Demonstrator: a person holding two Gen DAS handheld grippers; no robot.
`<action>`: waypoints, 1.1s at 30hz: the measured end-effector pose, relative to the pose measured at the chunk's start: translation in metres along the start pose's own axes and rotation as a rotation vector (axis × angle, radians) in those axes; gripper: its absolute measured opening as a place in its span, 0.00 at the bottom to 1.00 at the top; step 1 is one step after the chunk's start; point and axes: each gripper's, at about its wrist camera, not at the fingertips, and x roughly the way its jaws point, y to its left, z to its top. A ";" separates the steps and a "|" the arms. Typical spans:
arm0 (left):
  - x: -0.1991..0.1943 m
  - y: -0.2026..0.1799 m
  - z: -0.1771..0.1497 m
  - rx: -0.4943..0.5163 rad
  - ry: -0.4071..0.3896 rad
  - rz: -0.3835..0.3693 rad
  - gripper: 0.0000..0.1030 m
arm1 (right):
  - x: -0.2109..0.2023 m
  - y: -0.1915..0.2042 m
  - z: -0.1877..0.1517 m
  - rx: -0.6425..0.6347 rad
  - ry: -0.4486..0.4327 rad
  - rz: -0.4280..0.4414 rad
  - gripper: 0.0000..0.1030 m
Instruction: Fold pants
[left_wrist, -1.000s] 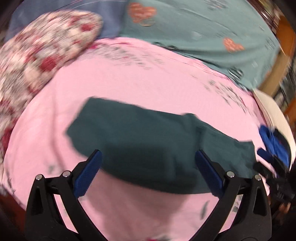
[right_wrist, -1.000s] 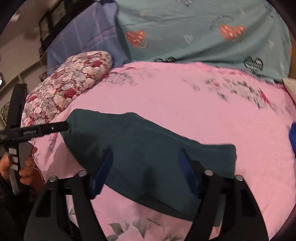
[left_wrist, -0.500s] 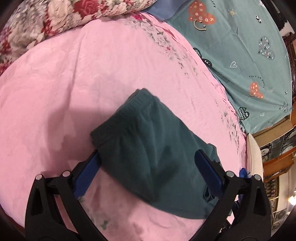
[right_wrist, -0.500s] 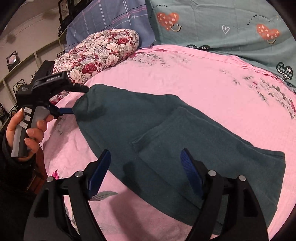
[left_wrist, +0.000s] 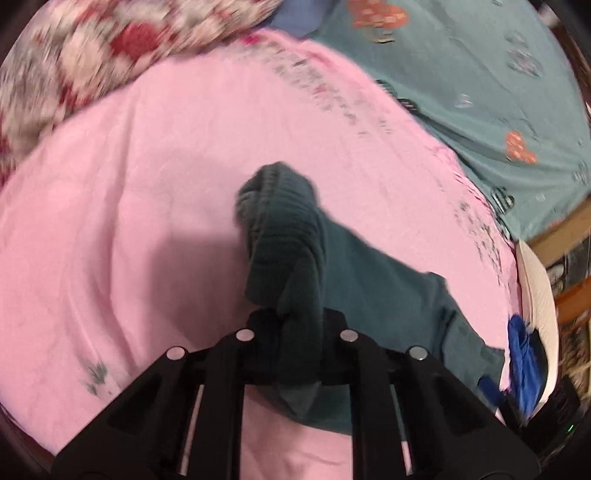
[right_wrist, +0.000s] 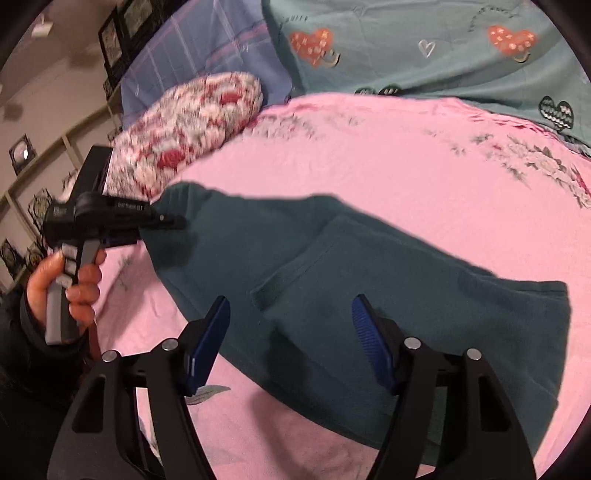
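No legible text. White lettering on left tool (right_wrist: 122, 218) body too blurred to read. Curved script on teal sheet (right_wrist: 443, 55) beside hearts also unreadable.

Matt, seemingly fleecy cloth pants (right_wrist: 369, 280)

- L gripper (left_wrist: 295, 321): black plastic arms showing 4 round silver screws, pale slots running along the frame.
- R gripper (right_wrist: 291, 332): black arms wearing blue ribbed pads, 4 silver screws showing.
- In R view the L tool is showing a black body w/ small white lettering, grey handle w/ buttons.
- L hand (right_wrist: 66, 284): dark sleeve covering the wrist.
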 end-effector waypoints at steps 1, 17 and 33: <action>-0.008 -0.018 -0.002 0.055 -0.018 -0.006 0.12 | -0.012 -0.011 0.003 0.042 -0.030 -0.007 0.67; 0.045 -0.268 -0.149 0.808 0.197 -0.264 0.69 | -0.089 -0.159 -0.027 0.536 -0.059 0.000 0.76; 0.014 -0.153 -0.091 0.486 0.098 -0.137 0.87 | -0.028 -0.127 -0.001 0.269 0.192 -0.163 0.22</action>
